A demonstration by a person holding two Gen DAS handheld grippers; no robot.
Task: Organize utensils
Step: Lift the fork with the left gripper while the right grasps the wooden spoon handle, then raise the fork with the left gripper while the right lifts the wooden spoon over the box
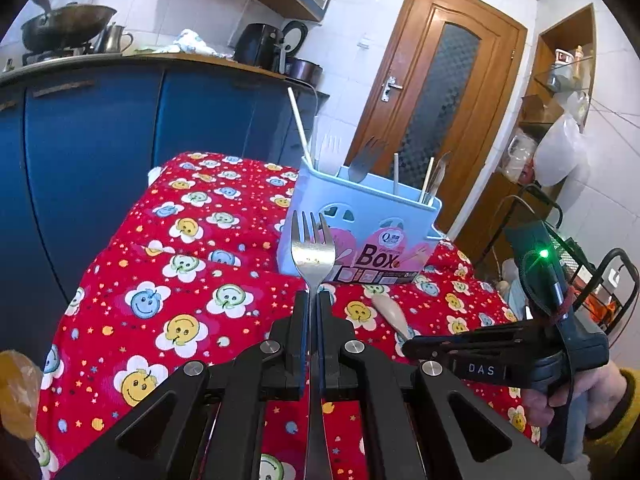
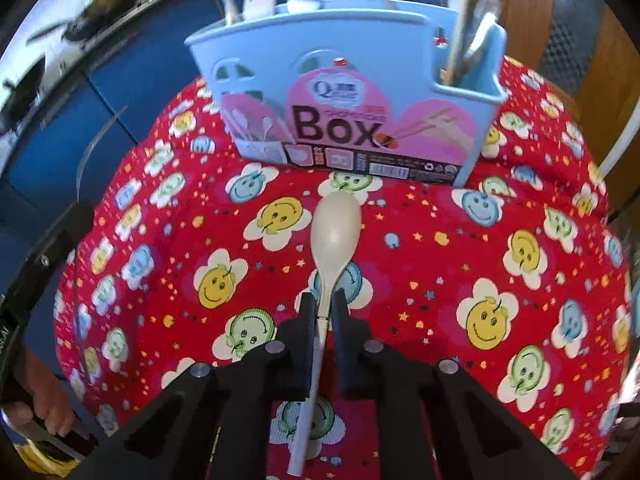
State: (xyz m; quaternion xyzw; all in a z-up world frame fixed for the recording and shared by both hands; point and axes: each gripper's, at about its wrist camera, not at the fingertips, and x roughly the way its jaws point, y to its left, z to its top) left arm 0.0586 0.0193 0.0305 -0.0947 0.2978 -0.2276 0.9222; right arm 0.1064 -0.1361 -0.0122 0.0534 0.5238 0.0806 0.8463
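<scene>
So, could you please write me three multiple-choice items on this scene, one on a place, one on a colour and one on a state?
1. Where does the cream spoon lie?
A. On the red cloth in front of the box
B. Inside the box
C. On the kitchen counter

2. What colour is the utensil box?
A. Green
B. Light blue
C. Black

3. What does the left gripper hold?
A. Nothing
B. A chopstick
C. A metal fork

Answers:
1 A: its bowl rests on the red cloth, short of the box.
2 B: its walls are light blue above the pink label.
3 C: the fork stands clamped between its jaws.
</scene>
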